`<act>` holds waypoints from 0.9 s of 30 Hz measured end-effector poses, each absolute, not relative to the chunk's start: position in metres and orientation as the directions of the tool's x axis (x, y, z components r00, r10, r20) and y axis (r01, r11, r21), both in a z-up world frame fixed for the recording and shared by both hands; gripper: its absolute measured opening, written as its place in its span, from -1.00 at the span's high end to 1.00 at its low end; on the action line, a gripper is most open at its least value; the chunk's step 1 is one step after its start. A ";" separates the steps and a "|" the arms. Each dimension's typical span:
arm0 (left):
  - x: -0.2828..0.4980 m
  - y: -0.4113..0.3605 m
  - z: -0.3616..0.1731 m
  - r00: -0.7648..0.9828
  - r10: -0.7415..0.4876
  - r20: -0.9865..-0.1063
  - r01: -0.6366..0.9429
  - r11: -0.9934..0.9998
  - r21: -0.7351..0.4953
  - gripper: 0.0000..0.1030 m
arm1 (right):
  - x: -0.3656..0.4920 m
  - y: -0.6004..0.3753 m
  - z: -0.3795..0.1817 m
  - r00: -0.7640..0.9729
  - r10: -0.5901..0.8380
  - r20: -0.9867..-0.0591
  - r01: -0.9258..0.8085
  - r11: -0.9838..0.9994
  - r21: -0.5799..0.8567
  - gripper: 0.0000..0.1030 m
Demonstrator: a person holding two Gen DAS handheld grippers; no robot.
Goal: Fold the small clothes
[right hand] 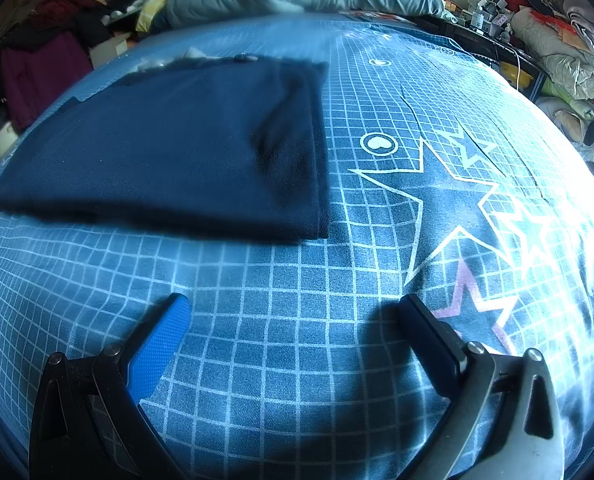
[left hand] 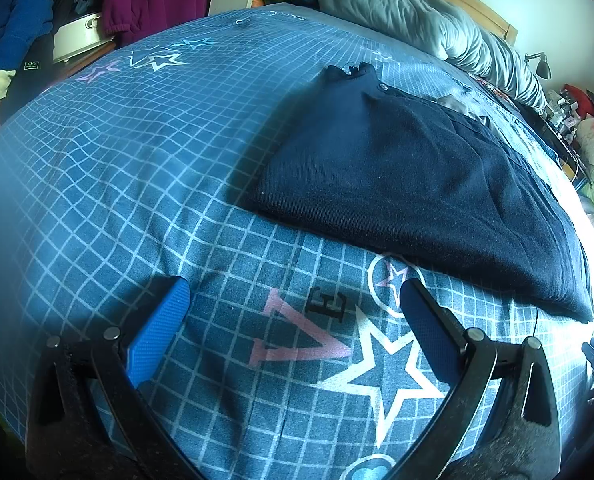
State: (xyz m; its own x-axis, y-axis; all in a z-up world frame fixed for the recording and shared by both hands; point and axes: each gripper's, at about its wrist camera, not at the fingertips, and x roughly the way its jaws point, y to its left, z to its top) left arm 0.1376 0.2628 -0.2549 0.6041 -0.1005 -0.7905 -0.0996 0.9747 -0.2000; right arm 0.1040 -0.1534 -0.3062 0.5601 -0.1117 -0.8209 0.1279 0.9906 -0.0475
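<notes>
Both grippers' jaws gape empty before folded navy garment (left hand: 413, 184) on bedspread (left hand: 137, 140).

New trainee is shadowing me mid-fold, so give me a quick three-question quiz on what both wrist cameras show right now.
1. True or false: the left hand-held gripper is shut on the navy garment.
2. What does the garment lie on: A) wooden floor, B) blue grid-patterned bedspread, C) chair?
3. Fill in: the right hand-held gripper holds ____.

Key: 1 false, its jaws are open and short of the cloth; 2 B; 3 nothing.
</notes>
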 end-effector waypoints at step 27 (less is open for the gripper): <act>0.135 0.264 -0.253 0.609 -0.111 -0.785 -0.098 0.972 -0.213 -0.99 | 0.104 -0.153 -0.306 0.562 -0.109 -0.820 0.126 0.991 -0.046 -1.00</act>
State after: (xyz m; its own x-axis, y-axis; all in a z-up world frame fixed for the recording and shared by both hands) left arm 0.1353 0.2638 -0.2531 0.6090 -0.1108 -0.7854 -0.0981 0.9721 -0.2132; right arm 0.1035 -0.1533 -0.3061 0.5619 -0.1094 -0.8199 0.1259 0.9910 -0.0460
